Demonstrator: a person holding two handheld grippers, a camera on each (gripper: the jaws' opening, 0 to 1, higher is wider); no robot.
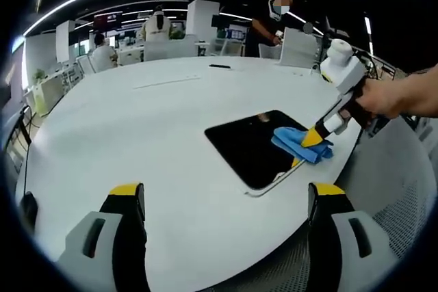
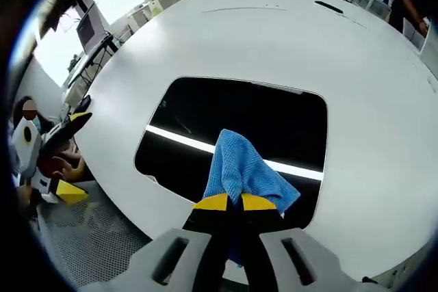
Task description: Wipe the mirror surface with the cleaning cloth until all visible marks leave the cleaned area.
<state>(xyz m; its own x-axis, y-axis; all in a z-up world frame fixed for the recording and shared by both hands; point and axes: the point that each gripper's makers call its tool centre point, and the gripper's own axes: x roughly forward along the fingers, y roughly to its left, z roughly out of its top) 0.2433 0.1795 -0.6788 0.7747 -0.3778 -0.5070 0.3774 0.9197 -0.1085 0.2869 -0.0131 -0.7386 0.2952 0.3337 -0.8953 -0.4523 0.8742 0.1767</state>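
No readable brand or writing anywhere that I can make out. In the right gripper view, the right tongs [image 2: 228, 202] are pinching shut on the blue cleaning cloth [image 2: 241, 167], which is draping down onto the mirror [image 2: 205, 111]. The mirror is lying flat on the round white worktop [image 2: 274, 39], near its edge, and it's reflecting a bright ceiling light strip [image 2: 179, 139]. Off to that view's left, the left tongs are peeking in beside a mesh chair seat [image 2: 96, 234].

In the left gripper view, the left tongs [image 1: 228, 195] are sitting wide open with nothing between them, hovering over the worktop's near edge, well apart from the mirror. From here a hand [image 1: 397, 97] is gripping the right tool at the right, with the cloth bunching on the mirror's right part. Farther back, a thin dark object [image 1: 220, 66] is lying on the worktop, and beyond that people are sitting and standing around office desks and monitors.
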